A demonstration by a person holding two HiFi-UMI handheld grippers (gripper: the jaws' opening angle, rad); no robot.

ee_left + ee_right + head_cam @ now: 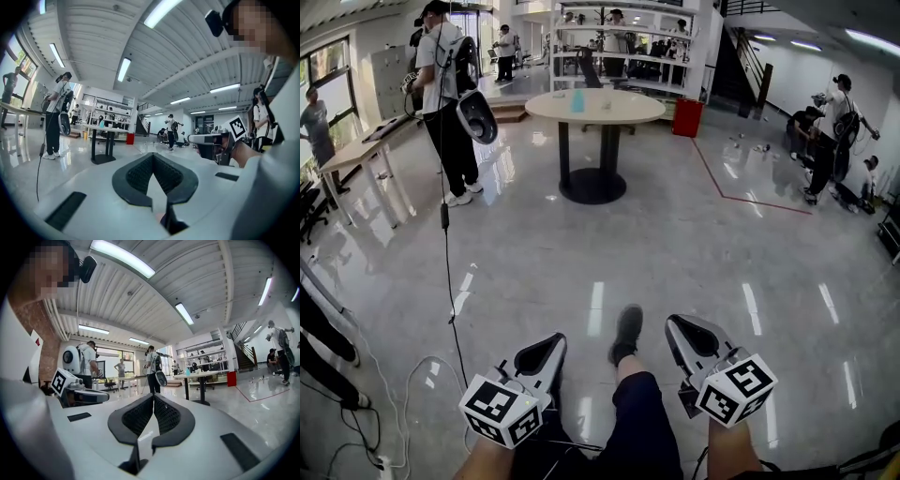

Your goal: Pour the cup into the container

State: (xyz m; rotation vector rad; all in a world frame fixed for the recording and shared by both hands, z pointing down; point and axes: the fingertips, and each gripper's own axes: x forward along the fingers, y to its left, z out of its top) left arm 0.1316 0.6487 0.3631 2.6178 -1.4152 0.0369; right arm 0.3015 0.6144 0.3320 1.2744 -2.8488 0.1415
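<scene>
both tools are low in front of me. left gripper and right gripper are each pressed together with nothing in the jaws. my shoe is on the shiny floor between them. well ahead there's a round table with the pale blue cup standing on it. a person stands left of the table.

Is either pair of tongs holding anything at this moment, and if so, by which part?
Nothing is held. The left tongs and right tongs are both shut with nothing between the jaws, well short of the round table.
</scene>
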